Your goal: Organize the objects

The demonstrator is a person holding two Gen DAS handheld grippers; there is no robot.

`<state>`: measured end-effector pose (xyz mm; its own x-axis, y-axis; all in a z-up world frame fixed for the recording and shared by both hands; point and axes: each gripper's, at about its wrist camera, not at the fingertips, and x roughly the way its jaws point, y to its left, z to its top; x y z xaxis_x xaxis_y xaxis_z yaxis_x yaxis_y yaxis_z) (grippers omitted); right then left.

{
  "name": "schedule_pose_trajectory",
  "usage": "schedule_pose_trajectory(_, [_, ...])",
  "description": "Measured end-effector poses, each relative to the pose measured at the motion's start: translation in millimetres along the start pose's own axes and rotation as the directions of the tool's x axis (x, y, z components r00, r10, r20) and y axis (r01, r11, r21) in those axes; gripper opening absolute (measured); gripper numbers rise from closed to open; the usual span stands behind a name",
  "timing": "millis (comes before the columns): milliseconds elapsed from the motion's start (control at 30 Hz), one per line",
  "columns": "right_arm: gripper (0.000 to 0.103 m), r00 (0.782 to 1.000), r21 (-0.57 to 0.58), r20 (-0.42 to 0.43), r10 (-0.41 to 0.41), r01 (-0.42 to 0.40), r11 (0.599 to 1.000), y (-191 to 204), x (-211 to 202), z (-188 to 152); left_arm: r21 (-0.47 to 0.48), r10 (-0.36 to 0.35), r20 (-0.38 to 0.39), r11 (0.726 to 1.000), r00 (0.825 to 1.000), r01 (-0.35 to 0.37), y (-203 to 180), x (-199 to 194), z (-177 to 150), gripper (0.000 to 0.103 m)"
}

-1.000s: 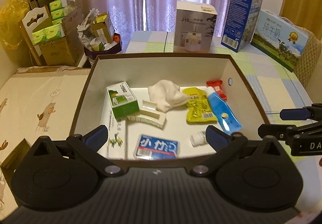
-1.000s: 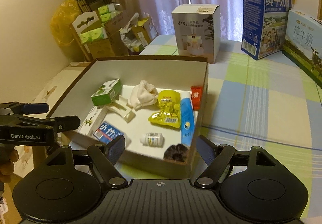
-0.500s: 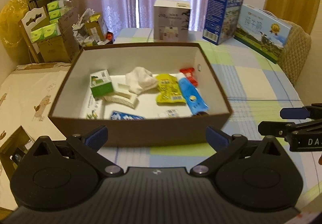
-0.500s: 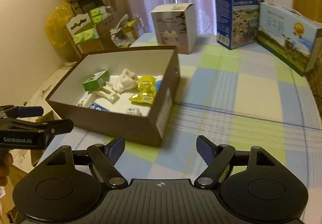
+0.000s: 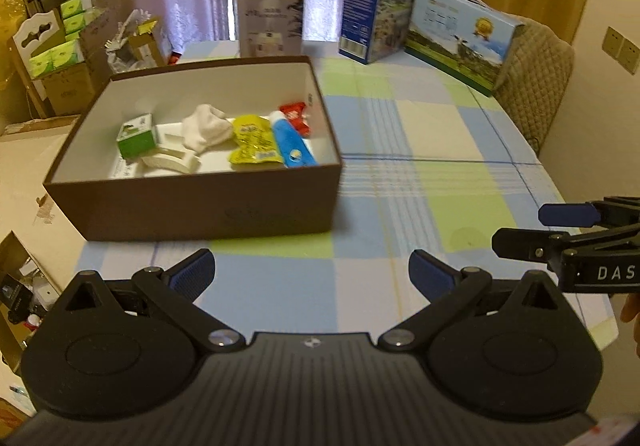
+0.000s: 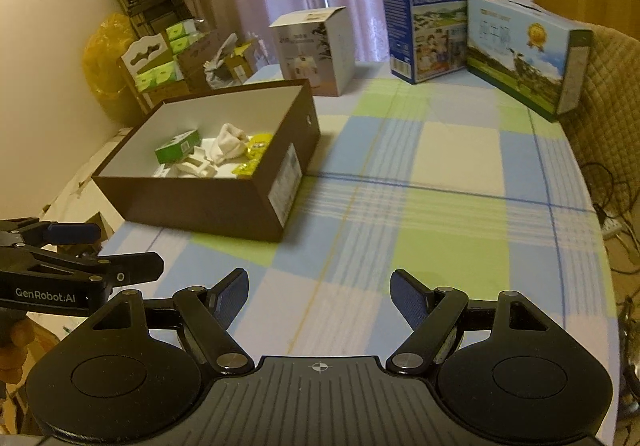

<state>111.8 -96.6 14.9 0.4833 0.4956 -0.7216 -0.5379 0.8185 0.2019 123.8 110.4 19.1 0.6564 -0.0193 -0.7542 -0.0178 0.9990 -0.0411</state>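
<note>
A brown box (image 5: 200, 205) with a white inside stands on the checked tablecloth, at the table's left; it also shows in the right wrist view (image 6: 208, 201). In it lie a green carton (image 5: 136, 135), a white cloth (image 5: 206, 127), a yellow pouch (image 5: 252, 139), a blue tube (image 5: 292, 145), a red packet (image 5: 296, 115) and a white plastic piece (image 5: 172, 161). My left gripper (image 5: 312, 274) is open and empty, in front of the box. My right gripper (image 6: 320, 294) is open and empty, to the box's right.
A white carton (image 5: 270, 21), a dark blue milk carton (image 5: 380, 5) and a light blue milk carton (image 5: 460, 37) stand at the table's far edge. A padded chair (image 5: 536, 81) is at the right. Cardboard boxes (image 5: 68, 57) are stacked left of the table.
Both grippers have pulled back from over the box toward the near side of the table. The box looks smaller and farther away. Both stay open and empty.
</note>
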Motion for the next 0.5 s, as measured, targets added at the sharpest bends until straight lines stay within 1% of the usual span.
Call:
schedule_pose_trajectory(233, [0.075, 1.0, 0.017, 0.001, -0.011, 0.011, 1.0, -8.8, -21.8, -20.2, 0.01, -0.013, -0.016, 1.0, 1.0, 0.013, -24.5, -9.6, -16.7, 0.102])
schedule_pose_trajectory(500, [0.075, 1.0, 0.029, -0.004, -0.018, 0.018, 0.999, -15.6, -35.4, -34.8, 0.027, -0.029, -0.026, 0.999, 0.999, 0.03, -45.0, -17.5, -31.3, 0.102])
